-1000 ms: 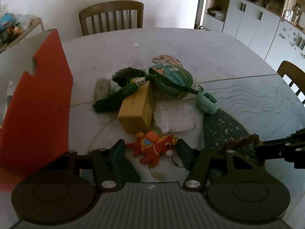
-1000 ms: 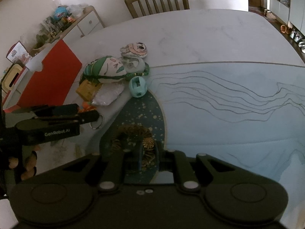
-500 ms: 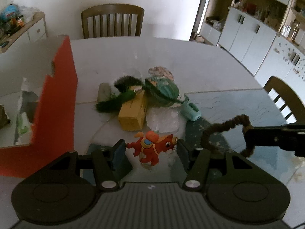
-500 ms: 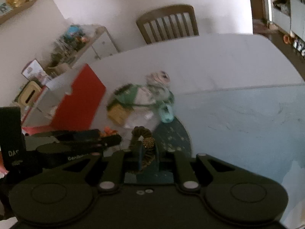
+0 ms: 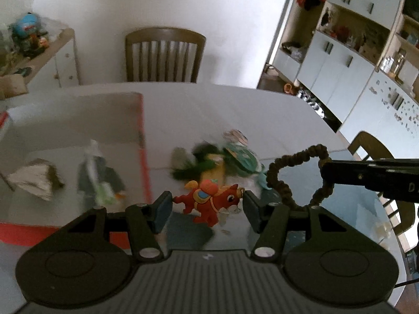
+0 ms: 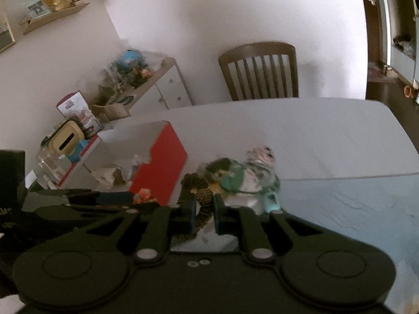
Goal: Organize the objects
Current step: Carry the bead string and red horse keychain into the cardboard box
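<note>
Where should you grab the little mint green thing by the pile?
Judging loosely, since it's blurred: pinch the mint green thing across its narrow sides, coming from above on the open blue-table side. The pile crowds its other side, so the fingers have room only there.

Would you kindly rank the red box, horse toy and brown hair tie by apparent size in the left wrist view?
1. red box
2. brown hair tie
3. horse toy
The last two look alike; nearness makes that order unsure.

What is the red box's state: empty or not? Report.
Not empty. The red box is open-topped; the left wrist view shows a crumpled wrapper and a packet inside.
</note>
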Tool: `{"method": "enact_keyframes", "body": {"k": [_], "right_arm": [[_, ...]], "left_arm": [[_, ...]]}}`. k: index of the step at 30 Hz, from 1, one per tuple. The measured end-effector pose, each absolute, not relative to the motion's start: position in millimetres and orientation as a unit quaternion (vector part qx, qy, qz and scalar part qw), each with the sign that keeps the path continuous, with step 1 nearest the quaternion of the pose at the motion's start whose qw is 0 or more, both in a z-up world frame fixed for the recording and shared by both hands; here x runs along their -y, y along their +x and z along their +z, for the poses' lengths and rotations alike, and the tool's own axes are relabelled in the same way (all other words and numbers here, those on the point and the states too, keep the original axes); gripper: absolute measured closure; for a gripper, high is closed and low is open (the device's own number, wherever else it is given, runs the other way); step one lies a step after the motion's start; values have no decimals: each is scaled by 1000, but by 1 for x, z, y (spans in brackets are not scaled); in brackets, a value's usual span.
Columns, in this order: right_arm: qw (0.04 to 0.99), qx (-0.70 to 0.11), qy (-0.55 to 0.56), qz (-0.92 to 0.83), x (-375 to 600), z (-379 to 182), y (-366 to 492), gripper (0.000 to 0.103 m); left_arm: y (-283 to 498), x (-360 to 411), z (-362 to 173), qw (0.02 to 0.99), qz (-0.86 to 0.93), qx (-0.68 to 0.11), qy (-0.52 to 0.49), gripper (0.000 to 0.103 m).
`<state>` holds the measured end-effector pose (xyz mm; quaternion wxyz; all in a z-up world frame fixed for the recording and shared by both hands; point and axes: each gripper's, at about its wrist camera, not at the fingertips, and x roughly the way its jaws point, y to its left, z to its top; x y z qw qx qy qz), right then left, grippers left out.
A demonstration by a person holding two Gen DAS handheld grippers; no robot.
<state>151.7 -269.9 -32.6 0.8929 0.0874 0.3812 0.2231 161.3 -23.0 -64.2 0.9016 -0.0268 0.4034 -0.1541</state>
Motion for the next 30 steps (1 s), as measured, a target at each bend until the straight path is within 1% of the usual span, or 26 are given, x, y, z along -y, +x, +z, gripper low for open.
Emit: {"method": "enact_keyframes", "body": {"k": [8,15,23,30], "right_arm": [[892,-369,78,249,216,-12,157,91],[892,-360,61,268,160,-4,167,91],[889,-363,45,277,107,-9,187,91],[882,-382,18,274,61,-29,203,92]], "left_arm": [[161,-37,-36,914,-117,-387,-22,44],[169,-89,-28,919,-86,-384,-12,44],[196,-134,-36,918,-59,-391,3,44],[234,-162,-55,910,-44,-412,-4,44]]}}
